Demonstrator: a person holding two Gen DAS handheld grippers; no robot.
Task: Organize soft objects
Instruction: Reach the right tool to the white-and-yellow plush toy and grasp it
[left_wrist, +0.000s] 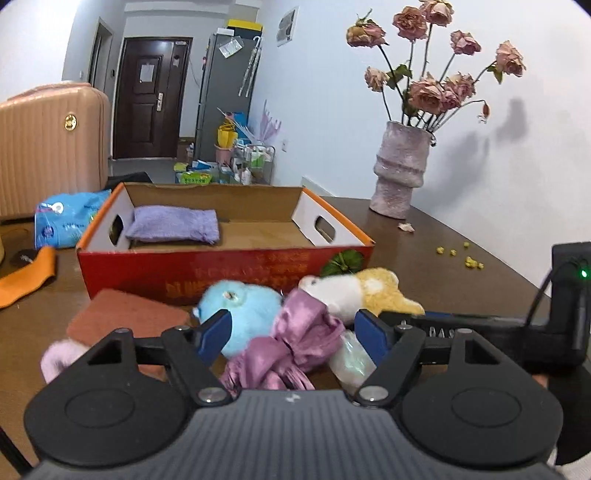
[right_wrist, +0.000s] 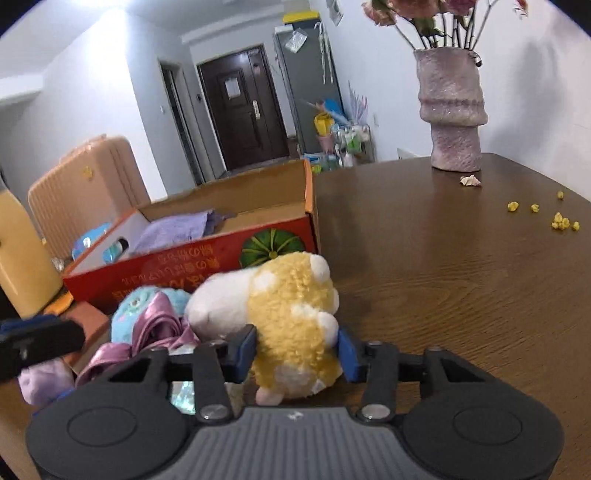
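A red cardboard box (left_wrist: 229, 271) (right_wrist: 177, 266) stands on the brown table with a folded purple towel (left_wrist: 173, 223) (right_wrist: 177, 229) inside it. In front of it lie a blue plush (left_wrist: 240, 306) (right_wrist: 140, 306), a shiny purple cloth (left_wrist: 295, 343) (right_wrist: 159, 325), a brown cloth (left_wrist: 122, 317) and a pink fluffy thing (left_wrist: 55, 360). My left gripper (left_wrist: 295, 338) is open around the purple cloth. My right gripper (right_wrist: 297, 350) is shut on a yellow and white plush (right_wrist: 291, 306) (left_wrist: 369, 291), which rests against the table.
A purple vase (left_wrist: 400, 170) (right_wrist: 452, 107) of dried roses stands at the back right, with yellow crumbs (left_wrist: 469, 260) (right_wrist: 561, 219) on the table (right_wrist: 443, 277). An orange cloth (left_wrist: 26, 277), a blue packet (left_wrist: 66, 219) and a pink suitcase (left_wrist: 48, 147) are on the left.
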